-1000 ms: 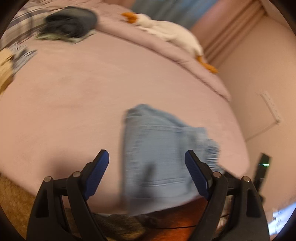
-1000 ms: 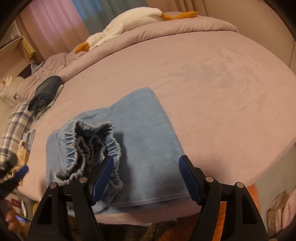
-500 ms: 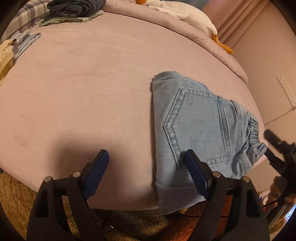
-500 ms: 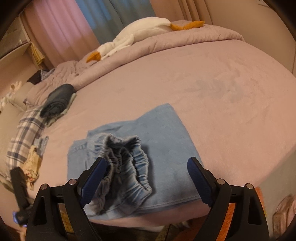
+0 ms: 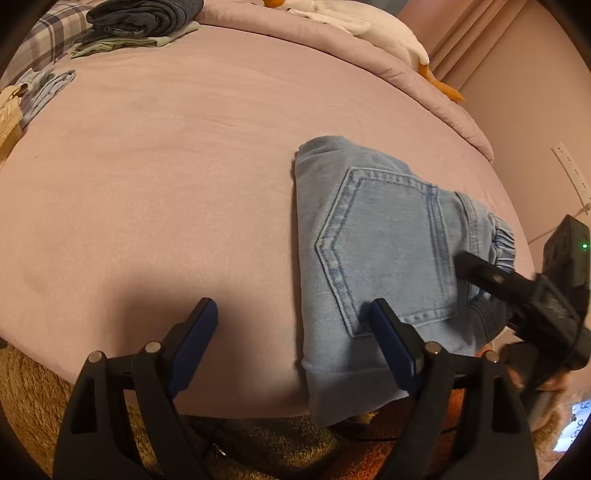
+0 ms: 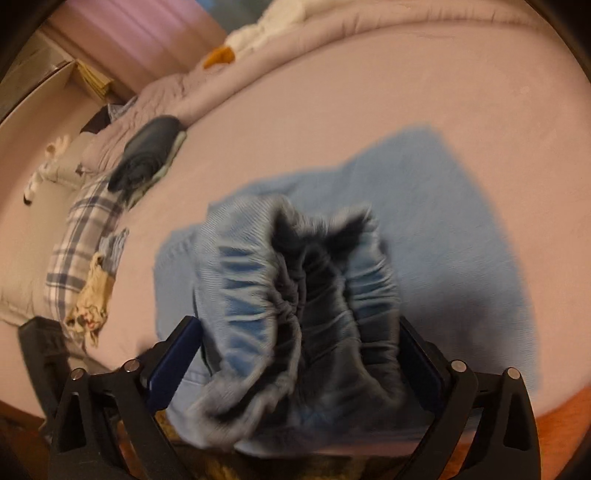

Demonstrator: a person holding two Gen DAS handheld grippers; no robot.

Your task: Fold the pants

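Note:
Folded light-blue jeans [image 5: 384, 258] lie on the pink bed near its front edge, back pocket up. My left gripper [image 5: 291, 325] is open over the bed, its right finger [image 5: 391, 339] over the jeans' near edge. My right gripper [image 6: 295, 350] is open, with the jeans' bunched elastic waistband [image 6: 303, 306] between its jaws; this view is blurred. The right gripper also shows in the left wrist view [image 5: 517, 288] at the waistband end of the jeans.
A stack of folded dark clothes [image 5: 144, 18] sits at the far side of the bed [image 5: 166, 166]. A plaid pillow [image 6: 85, 236], small garments [image 5: 37, 88] and a white plush goose [image 5: 354, 22] lie around. A shaggy rug [image 5: 29, 398] lies below the bed edge.
My right gripper has moved forward onto the waistband, which now fills the space between its jaws. My left gripper has come lower and closer to the jeans' near edge.

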